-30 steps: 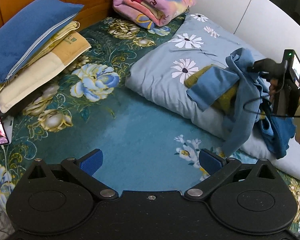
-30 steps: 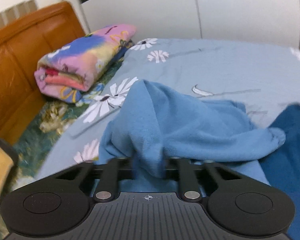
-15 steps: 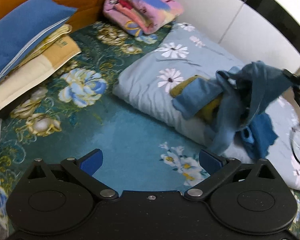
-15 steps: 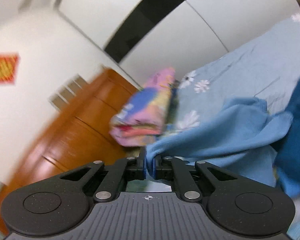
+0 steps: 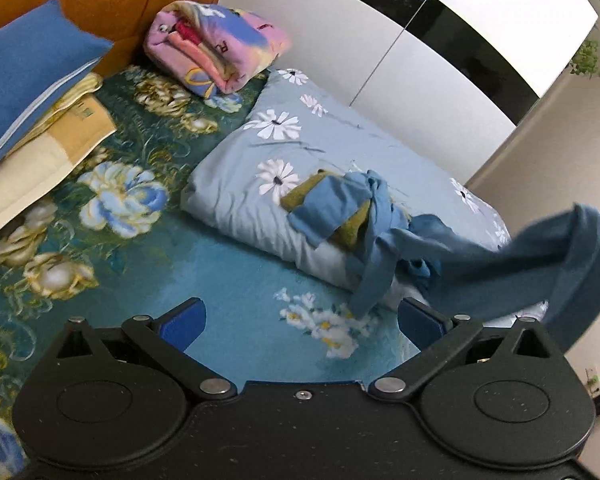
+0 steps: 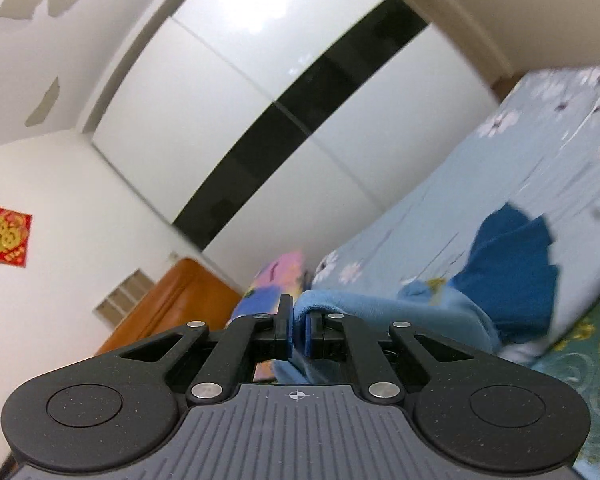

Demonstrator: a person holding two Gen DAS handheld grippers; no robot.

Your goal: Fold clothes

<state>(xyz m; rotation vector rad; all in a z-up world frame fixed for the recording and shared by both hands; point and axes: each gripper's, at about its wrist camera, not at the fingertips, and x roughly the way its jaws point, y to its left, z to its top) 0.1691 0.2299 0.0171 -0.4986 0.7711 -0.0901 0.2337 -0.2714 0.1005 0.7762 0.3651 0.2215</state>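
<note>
Up close, we find little writing to read: the folded pink and blue blanket (image 5: 216, 50) by the orange headboard (image 5: 112, 0) bears a few dark letters too small to make out, the tan pillow (image 5: 56, 144) under the blue pillow (image 5: 28, 80) carries a small green mark we cannot read, and on the wall in the right wrist view a red and gold paper square (image 6: 4, 235) shows an ornament rather than legible text.

Our right gripper (image 6: 298, 334) is clenched on a fold of the light blue garment (image 6: 384, 308), whose cloth sits pinched between the blue pads and trails off toward the pale daisy-print quilt (image 5: 312, 148). In the left wrist view that garment (image 5: 540, 264) stretches lifted in the air at the right edge, its other end trailing down to the clothes pile (image 5: 340, 216) on the quilt, where an olive piece and other blue pieces lie tangled. A dark blue garment (image 6: 508, 264) lies on the quilt beyond.

Our left gripper (image 5: 300, 320) is released, jaws wide with nothing between them, above the teal floral bedsheet (image 5: 228, 276). White wardrobe doors with a black band (image 6: 300, 92) stand behind the bed.
</note>
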